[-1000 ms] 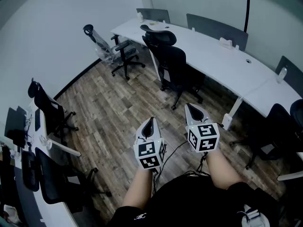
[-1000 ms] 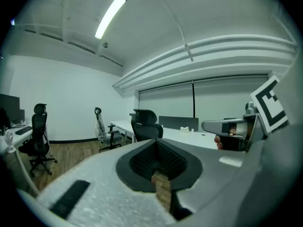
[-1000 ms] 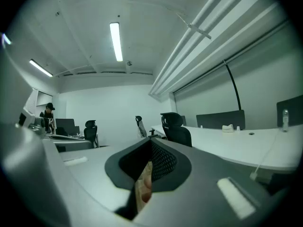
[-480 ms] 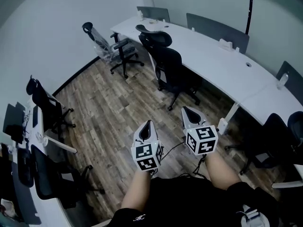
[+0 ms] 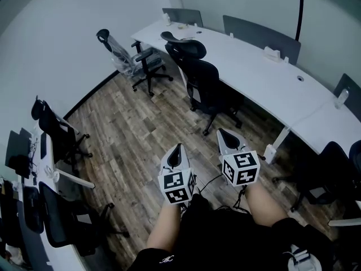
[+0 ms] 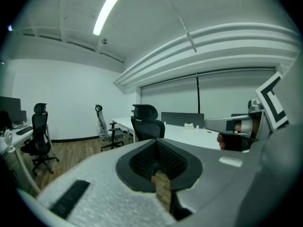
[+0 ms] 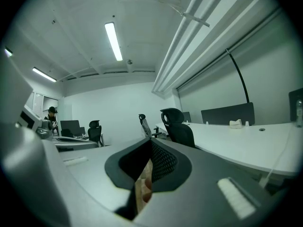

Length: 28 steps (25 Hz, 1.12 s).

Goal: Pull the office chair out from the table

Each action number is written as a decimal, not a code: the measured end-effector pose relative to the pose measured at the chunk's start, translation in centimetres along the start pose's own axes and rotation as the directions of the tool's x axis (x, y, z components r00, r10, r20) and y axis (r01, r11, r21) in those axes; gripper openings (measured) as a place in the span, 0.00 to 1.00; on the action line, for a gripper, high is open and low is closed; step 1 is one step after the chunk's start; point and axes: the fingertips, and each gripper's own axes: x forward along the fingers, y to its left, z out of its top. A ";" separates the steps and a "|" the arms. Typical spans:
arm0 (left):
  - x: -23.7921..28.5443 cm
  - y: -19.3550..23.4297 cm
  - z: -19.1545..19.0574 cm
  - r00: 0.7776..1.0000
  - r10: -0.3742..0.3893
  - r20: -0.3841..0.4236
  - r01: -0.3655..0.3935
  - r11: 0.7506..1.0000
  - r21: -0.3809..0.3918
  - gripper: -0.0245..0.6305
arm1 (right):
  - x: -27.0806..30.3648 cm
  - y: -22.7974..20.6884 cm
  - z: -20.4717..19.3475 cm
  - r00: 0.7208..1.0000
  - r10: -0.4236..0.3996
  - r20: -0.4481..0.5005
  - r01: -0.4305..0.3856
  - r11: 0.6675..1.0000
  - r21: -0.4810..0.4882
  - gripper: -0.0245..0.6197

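A black office chair (image 5: 203, 79) with a headrest stands tucked against the long white curved table (image 5: 256, 66), in the upper middle of the head view. My left gripper (image 5: 179, 147) and right gripper (image 5: 224, 132) are held side by side over the wood floor, well short of the chair and pointing toward it. Both are shut with nothing between the jaws. Seen from the left gripper, the chair (image 6: 147, 123) is straight ahead, with the right gripper's body (image 6: 236, 126) off to the right. From the right gripper, the chair (image 7: 179, 126) stands beside the table (image 7: 241, 143).
A grey chair in plastic wrap (image 5: 125, 55) stands at the table's far end. Black chairs (image 5: 56, 130) (image 5: 62, 222) sit at a desk (image 5: 52, 165) on the left, another chair (image 5: 333, 165) on the right. Wood floor (image 5: 135, 129) lies between. A person (image 7: 51, 115) stands far off.
Both grippers have drifted slightly together with the head view. The chair remains tucked against the table and both jaws stay shut.
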 end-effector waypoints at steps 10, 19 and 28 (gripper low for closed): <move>10.2 8.6 2.8 0.997 -0.067 0.027 0.068 0.997 -0.024 0.05 | 13.2 0.7 1.1 0.999 -0.031 -0.032 0.029 0.998 -0.046 0.05; 18.4 19.0 5.5 0.993 -0.105 0.044 0.106 0.994 -0.011 0.05 | 25.6 3.6 2.3 0.997 -0.079 -0.024 0.078 0.995 -0.060 0.05; 22.0 25.8 4.1 0.994 -0.108 0.004 0.108 0.992 -0.062 0.05 | 32.0 4.7 1.7 0.991 -0.124 -0.052 0.120 0.991 -0.061 0.05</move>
